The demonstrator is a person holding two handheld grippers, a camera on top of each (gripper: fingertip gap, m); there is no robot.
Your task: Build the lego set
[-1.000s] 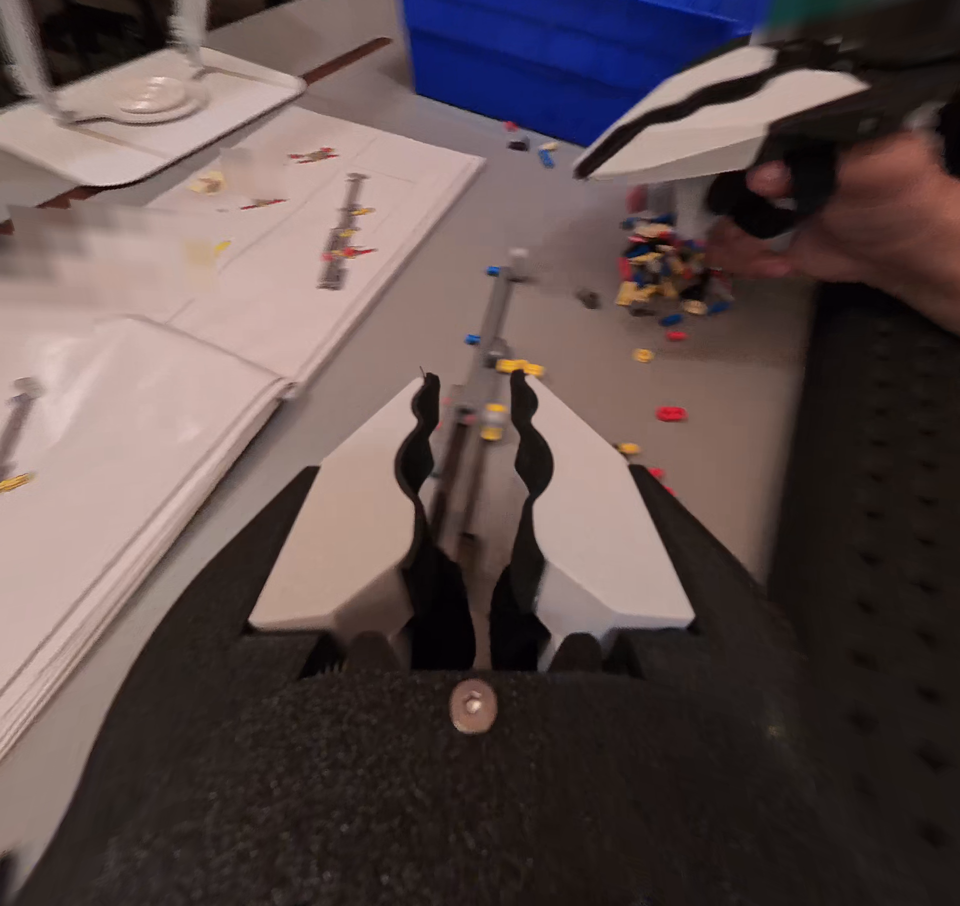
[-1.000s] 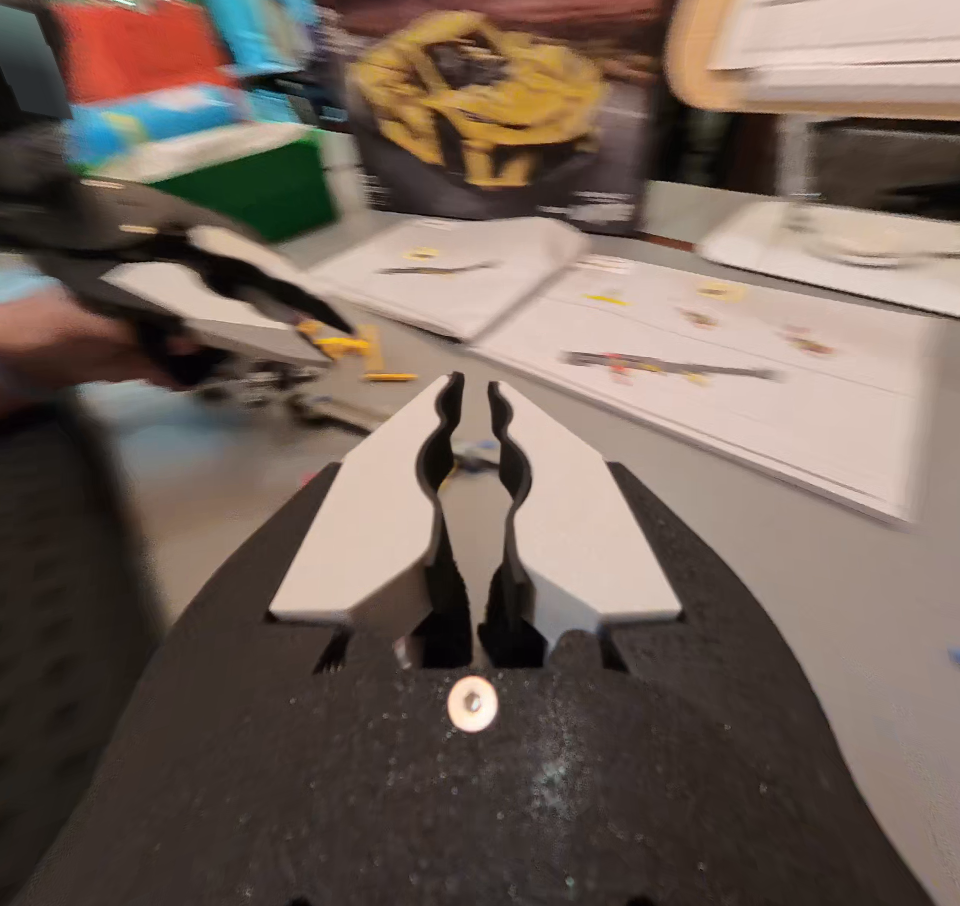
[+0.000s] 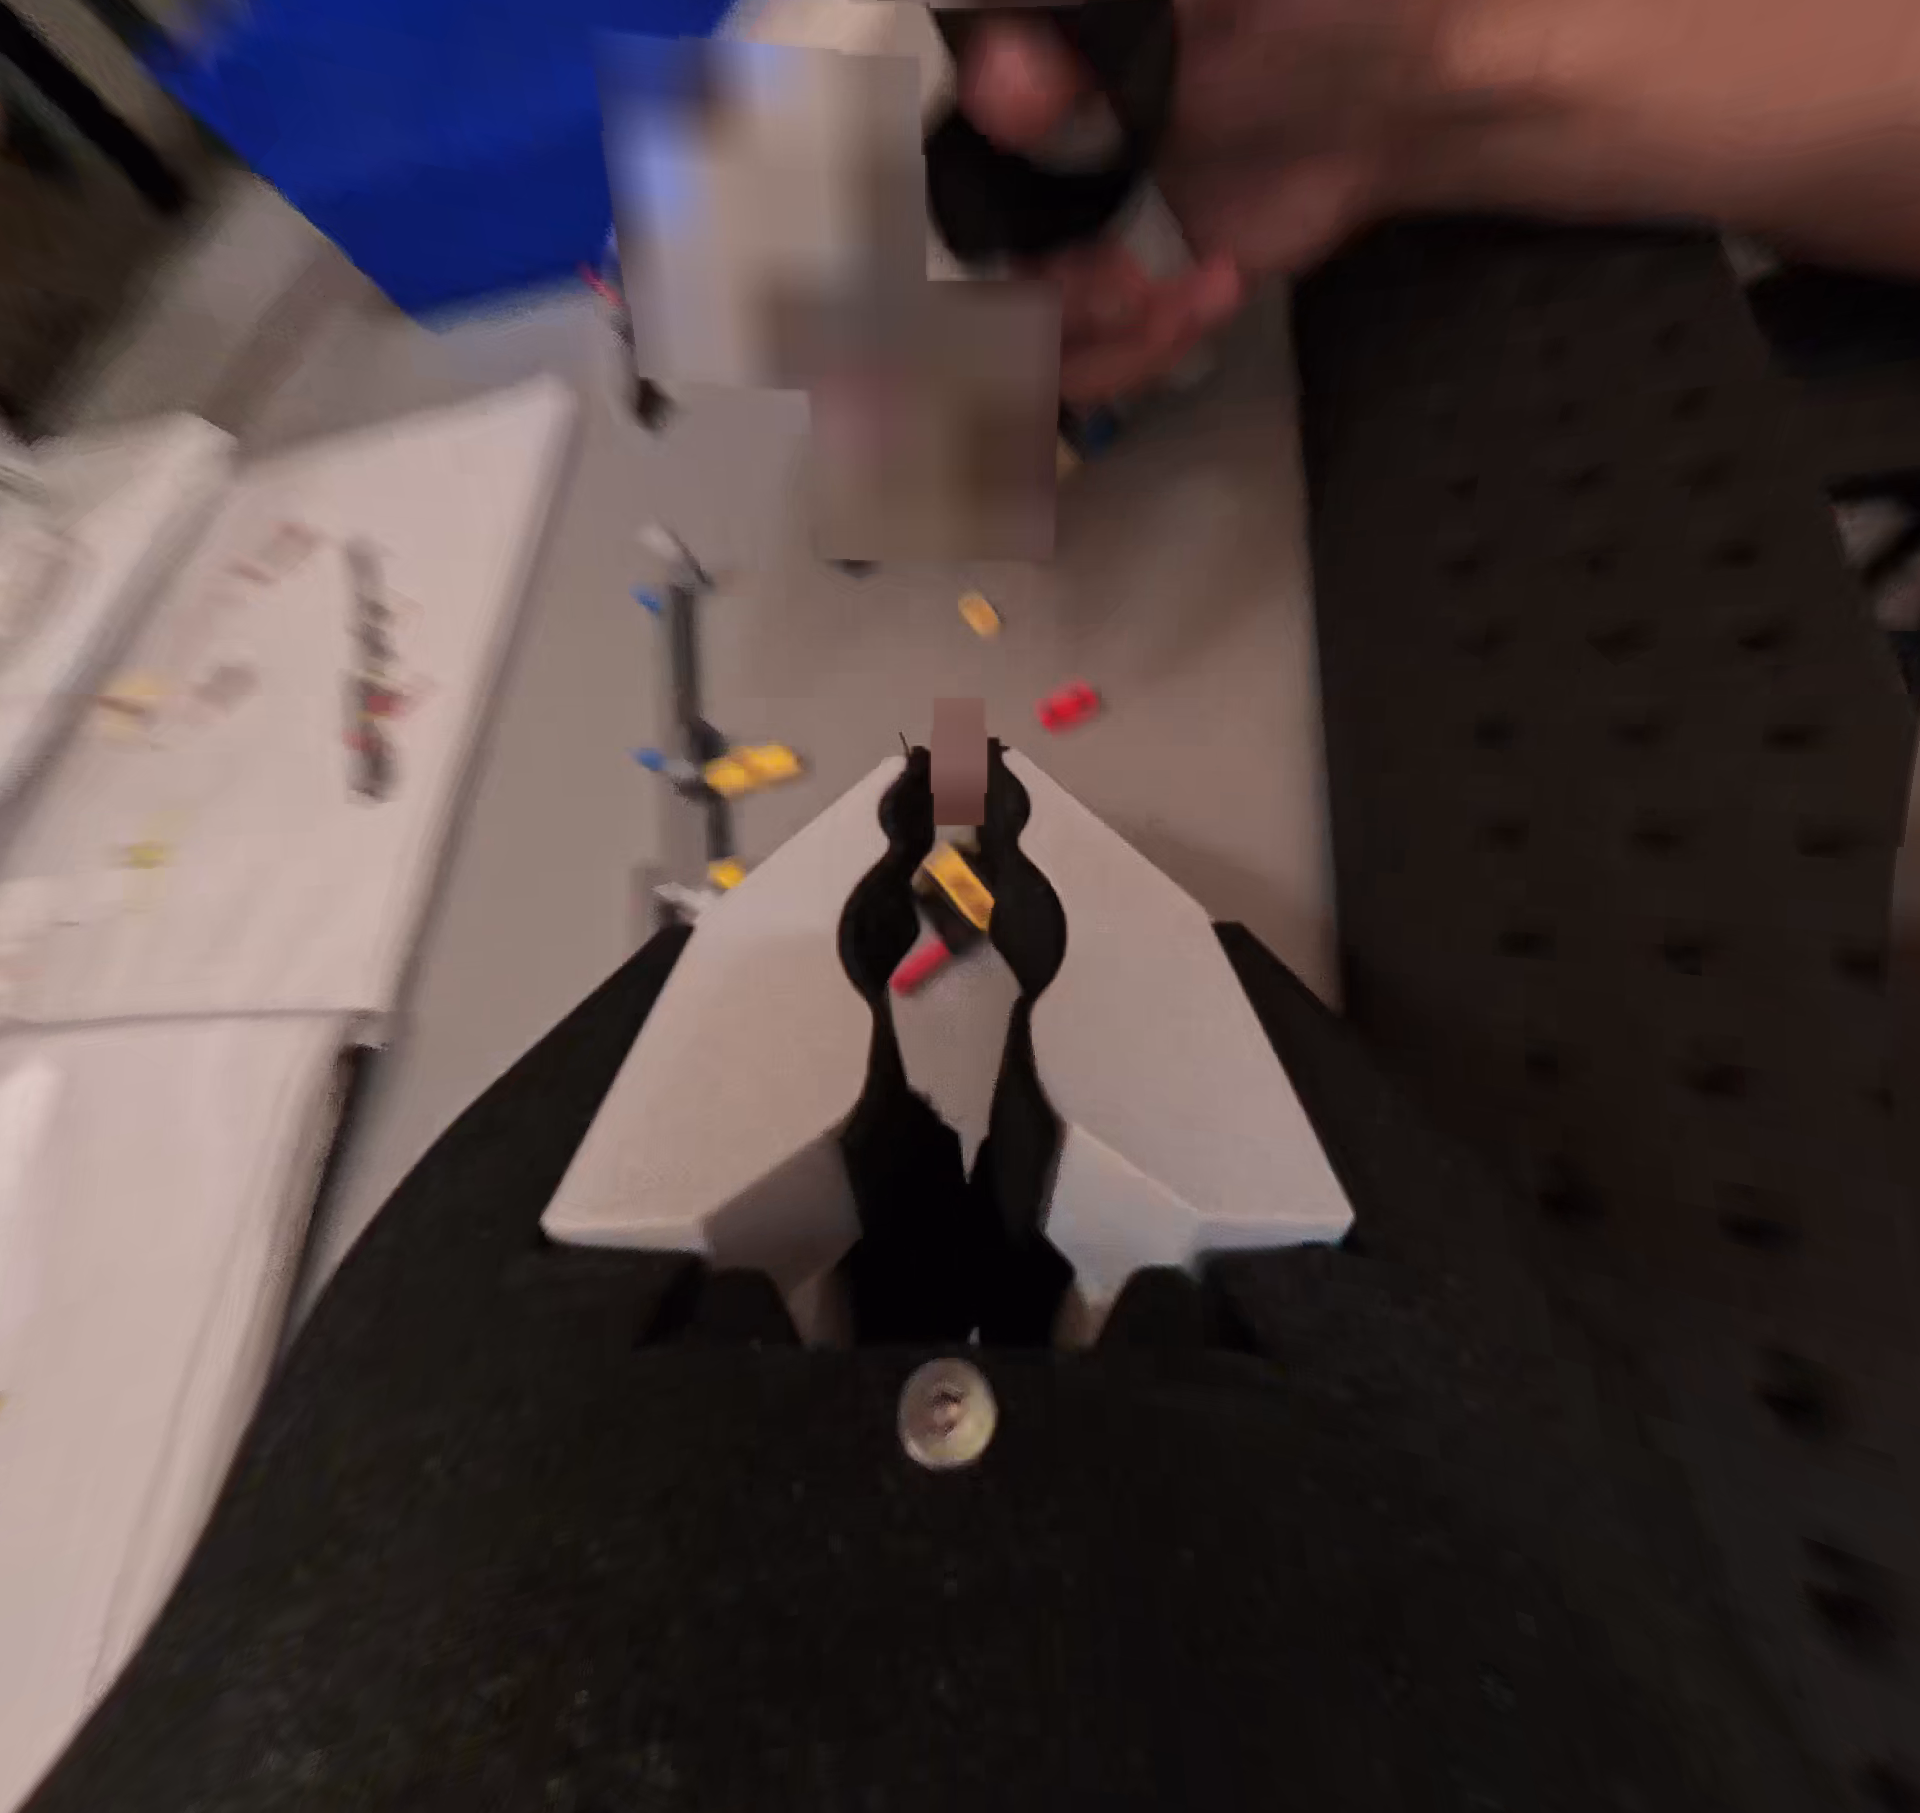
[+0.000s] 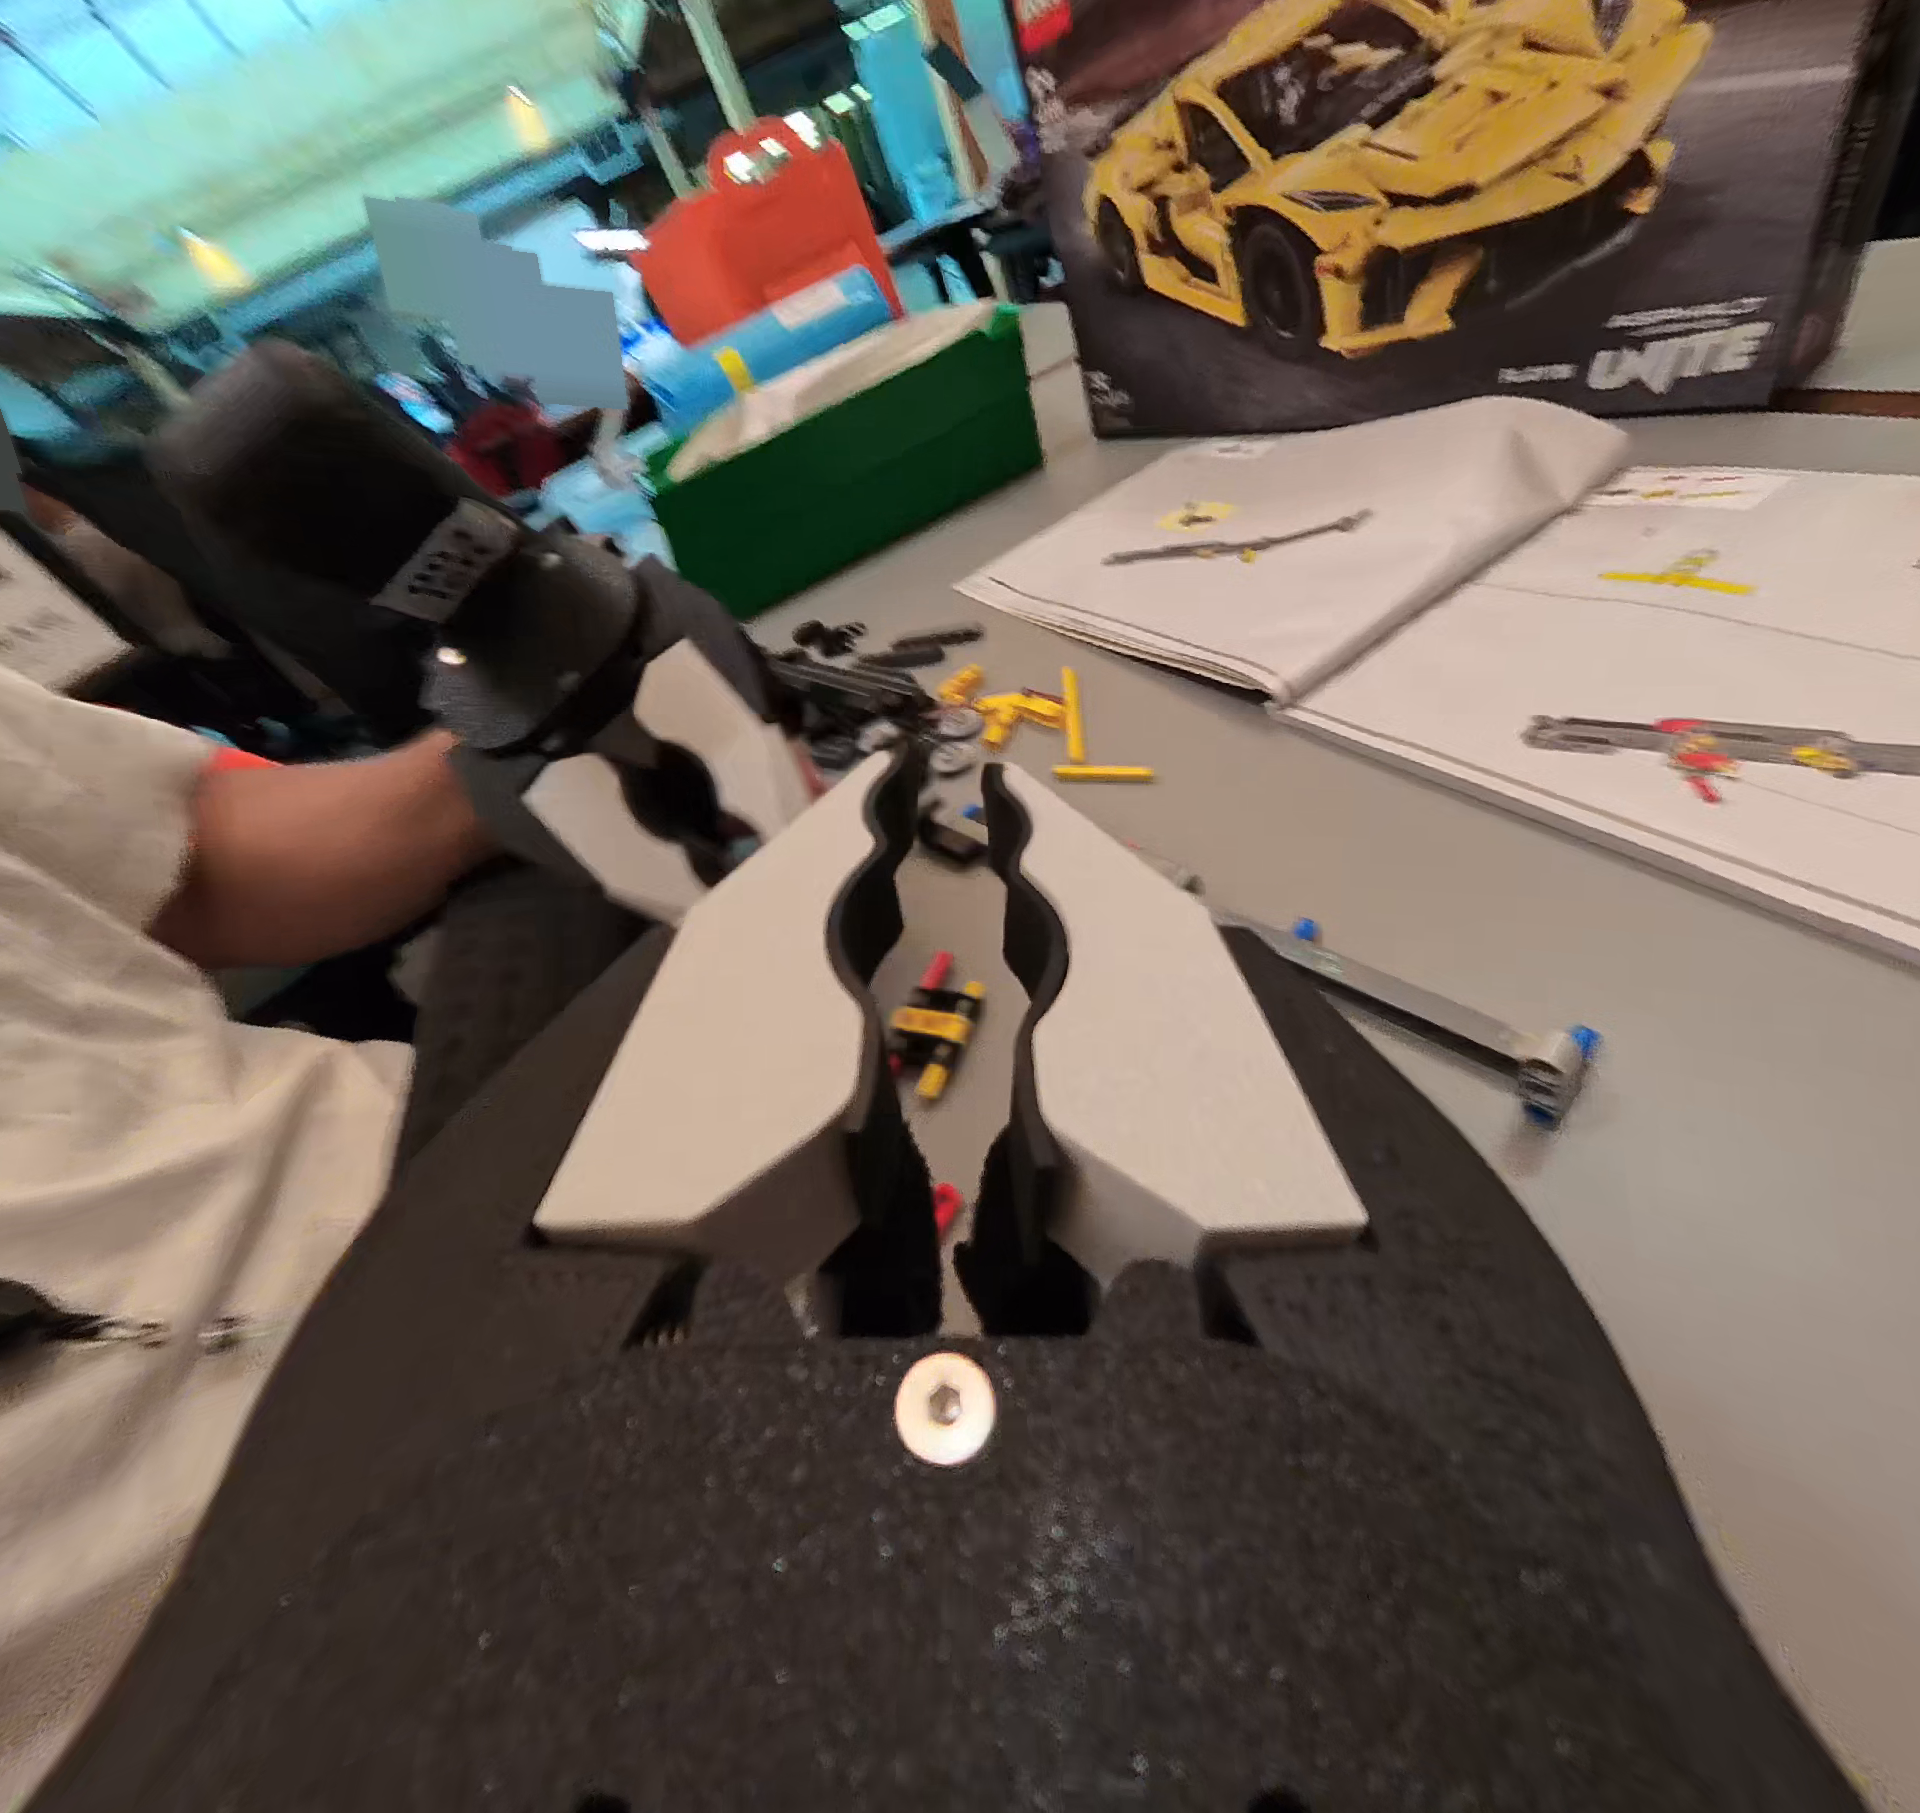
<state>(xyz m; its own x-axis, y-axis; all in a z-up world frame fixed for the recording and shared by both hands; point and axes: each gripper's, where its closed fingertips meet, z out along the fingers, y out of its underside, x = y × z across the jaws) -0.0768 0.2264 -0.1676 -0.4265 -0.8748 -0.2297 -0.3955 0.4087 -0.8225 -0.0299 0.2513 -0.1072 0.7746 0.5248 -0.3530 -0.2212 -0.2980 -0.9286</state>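
A small yellow, black and red lego assembly (image 4: 935, 1025) lies on the grey table. My right gripper (image 4: 948, 771) is open and empty, and the assembly shows on the table in the gap between its fingers. My left gripper (image 3: 953, 755) is open with a narrow gap. In its blurred view the same assembly (image 3: 951, 896) shows between its fingers, and I cannot tell if they touch it. A long grey beam with blue pins (image 4: 1403, 1005) lies right of the assembly and also shows in the left wrist view (image 3: 691, 714). The left gripper (image 4: 717, 828) is close on the left of my right one.
An open instruction booklet (image 4: 1455, 620) lies at the right, with the set's box (image 4: 1455, 153) behind it. A pile of black and yellow parts (image 4: 935, 703) sits ahead, beside a green bin (image 4: 852, 475). A blue crate (image 3: 436, 101) and a black mat (image 3: 1610, 828) show in the left wrist view. My hands' fingertips stand some 8 cm from each other.
My left gripper has moved right, off the grey beam and over the small assembly, and its jaws have narrowed. My right gripper has swung down and now looks at the assembly.
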